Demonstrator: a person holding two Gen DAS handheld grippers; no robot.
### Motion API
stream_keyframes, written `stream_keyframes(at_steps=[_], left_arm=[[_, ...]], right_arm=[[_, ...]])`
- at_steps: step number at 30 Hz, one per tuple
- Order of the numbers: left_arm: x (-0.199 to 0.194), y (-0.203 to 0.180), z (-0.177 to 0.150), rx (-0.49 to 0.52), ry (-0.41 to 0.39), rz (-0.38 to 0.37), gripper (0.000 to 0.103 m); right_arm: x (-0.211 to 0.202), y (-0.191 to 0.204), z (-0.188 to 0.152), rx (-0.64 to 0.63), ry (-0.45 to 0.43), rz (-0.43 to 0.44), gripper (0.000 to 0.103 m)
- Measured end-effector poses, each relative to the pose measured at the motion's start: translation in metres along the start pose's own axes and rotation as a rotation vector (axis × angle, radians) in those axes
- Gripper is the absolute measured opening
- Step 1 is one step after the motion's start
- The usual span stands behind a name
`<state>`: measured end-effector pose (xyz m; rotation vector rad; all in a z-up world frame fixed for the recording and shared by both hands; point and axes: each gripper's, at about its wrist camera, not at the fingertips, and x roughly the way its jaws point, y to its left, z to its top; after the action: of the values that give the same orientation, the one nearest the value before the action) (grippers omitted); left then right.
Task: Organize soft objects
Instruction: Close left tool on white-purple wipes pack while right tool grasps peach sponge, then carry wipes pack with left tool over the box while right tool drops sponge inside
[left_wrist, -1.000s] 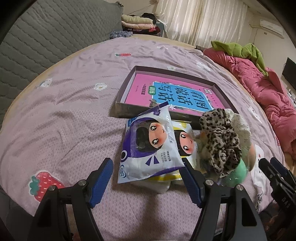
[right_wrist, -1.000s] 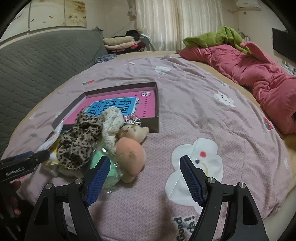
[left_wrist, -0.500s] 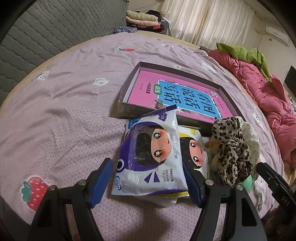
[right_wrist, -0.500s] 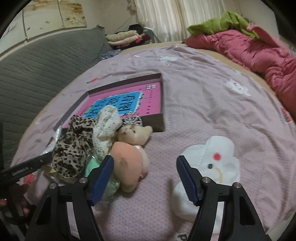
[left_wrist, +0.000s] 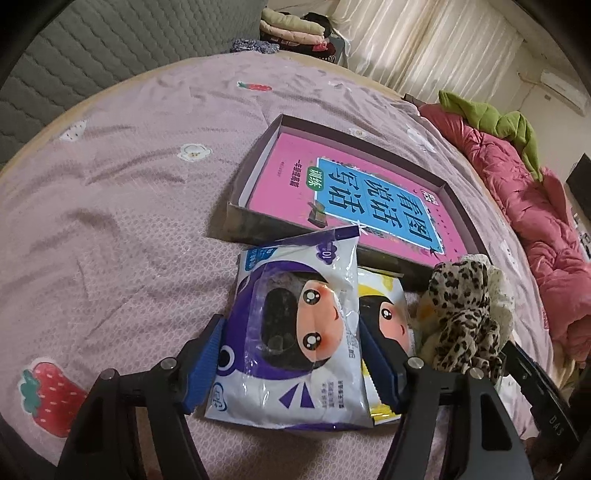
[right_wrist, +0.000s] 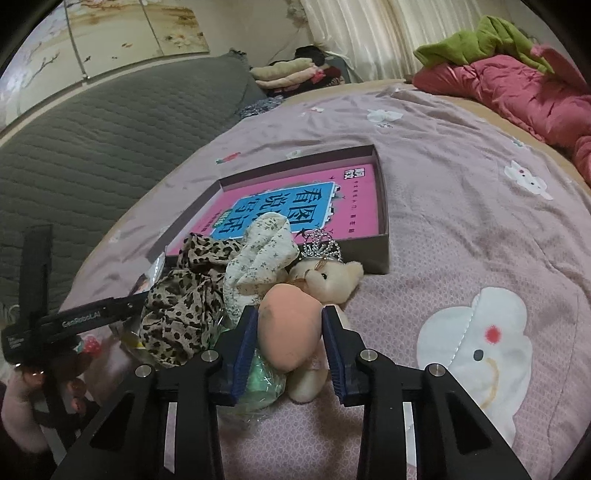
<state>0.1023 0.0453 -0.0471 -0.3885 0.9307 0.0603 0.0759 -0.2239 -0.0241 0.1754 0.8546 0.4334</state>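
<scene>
My right gripper (right_wrist: 289, 345) clamped on peach sponge (right_wrist: 288, 328), pads pressing both sides. Sponge lies on teddy bear (right_wrist: 325, 275), mint packet (right_wrist: 264, 380) just left. My left gripper (left_wrist: 291, 363) straddles purple wipes pack (left_wrist: 295, 332), pads touching its edges; firm grip, cannot tell. Yellow pack (left_wrist: 384, 314) underneath. Leopard scrunchie (left_wrist: 461, 317) just right. Beyond pile: open box (left_wrist: 236, 214) holding pink book (left_wrist: 354, 192), on bedspread (left_wrist: 110, 184).

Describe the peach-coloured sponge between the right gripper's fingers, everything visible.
The peach sponge is egg-shaped, matte and soft-looking, with a dark smudge on its left flank. It stands roughly upright, leaning against the cream teddy bear behind it. The right gripper brackets it, both blue pads at its sides. A green item sits at its lower left.
</scene>
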Motion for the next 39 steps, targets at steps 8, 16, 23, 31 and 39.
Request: stream_keyframes(at_steps=[8, 16, 23, 31, 39], left_arm=[[0.000, 0.000, 0.002, -0.005, 0.013, -0.035, 0.057], [-0.020, 0.000, 0.007, 0.004, -0.045, -0.045, 0.052], [-0.043, -0.003, 0.020, 0.009, -0.088, -0.074, 0.052], [-0.049, -0.004, 0.029, 0.020, -0.092, -0.061, 0.051], [-0.055, -0.003, 0.040, 0.024, -0.108, -0.072, 0.051]], right_arm=[[-0.013, 0.000, 0.004, -0.009, -0.036, -0.042, 0.035], [-0.027, 0.003, 0.010, -0.050, -0.075, -0.108, 0.035], [-0.036, 0.006, 0.014, -0.067, -0.110, -0.135, 0.035], [-0.046, 0.007, 0.025, -0.071, -0.160, -0.138, 0.035], [-0.046, 0.015, 0.038, -0.094, -0.197, -0.130, 0.035]])
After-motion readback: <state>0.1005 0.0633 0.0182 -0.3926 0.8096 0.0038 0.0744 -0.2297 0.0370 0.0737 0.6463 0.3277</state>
